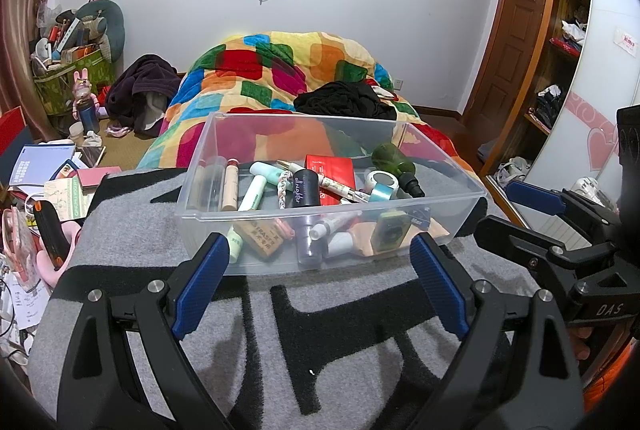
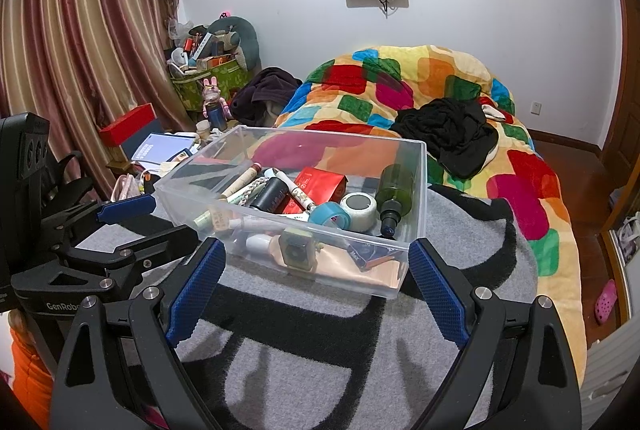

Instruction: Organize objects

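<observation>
Bin (image 1: pixel 192 198) of clear plastic on grey-black blanket (image 1: pixel 360 310), holding green bottle (image 1: pixel 394 160), tape rolls, red packet (image 1: pixel 330 172), pens, both grippers (image 1: pixel 320 282) (image 2: pixel 316 286) spread wide, empty, bedroom with patchwork quilt (image 1: pixel 280 70) behind.

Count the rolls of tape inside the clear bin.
2. A blue roll lies near the middle of the clear bin; a white roll sits just right of it, beside the green bottle. Clutter may hide others.

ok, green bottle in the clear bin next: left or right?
Right, probably. The green bottle lies at the clear bin's right end, nearer the right gripper. Both grippers are open and empty; the left gripper faces the bin's middle.
</observation>
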Demonstrator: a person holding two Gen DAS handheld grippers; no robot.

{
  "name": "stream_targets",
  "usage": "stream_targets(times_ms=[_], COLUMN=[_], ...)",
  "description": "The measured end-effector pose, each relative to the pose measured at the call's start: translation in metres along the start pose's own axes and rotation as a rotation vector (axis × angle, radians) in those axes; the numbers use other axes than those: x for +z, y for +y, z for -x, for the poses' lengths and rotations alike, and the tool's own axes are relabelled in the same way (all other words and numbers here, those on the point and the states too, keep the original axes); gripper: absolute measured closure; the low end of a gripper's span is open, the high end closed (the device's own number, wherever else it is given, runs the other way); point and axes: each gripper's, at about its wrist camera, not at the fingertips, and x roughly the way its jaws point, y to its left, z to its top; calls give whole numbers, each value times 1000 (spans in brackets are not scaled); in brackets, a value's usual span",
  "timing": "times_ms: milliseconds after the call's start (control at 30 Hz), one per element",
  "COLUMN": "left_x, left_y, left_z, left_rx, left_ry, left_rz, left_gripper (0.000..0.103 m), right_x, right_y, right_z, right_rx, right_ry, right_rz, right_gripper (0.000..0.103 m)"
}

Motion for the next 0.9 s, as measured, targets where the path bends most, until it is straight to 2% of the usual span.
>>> stream_targets(times_ms=[900], left_x=[-1], left_y=[0], left_z=[1], left_rx=[5], left_ry=[22], left_rz=[6], left_gripper=[10], right_x=[-1], right_y=[1], right_z=[0], right_rx=[3], right_ry=[1], right_rz=[-3], right_gripper=[11])
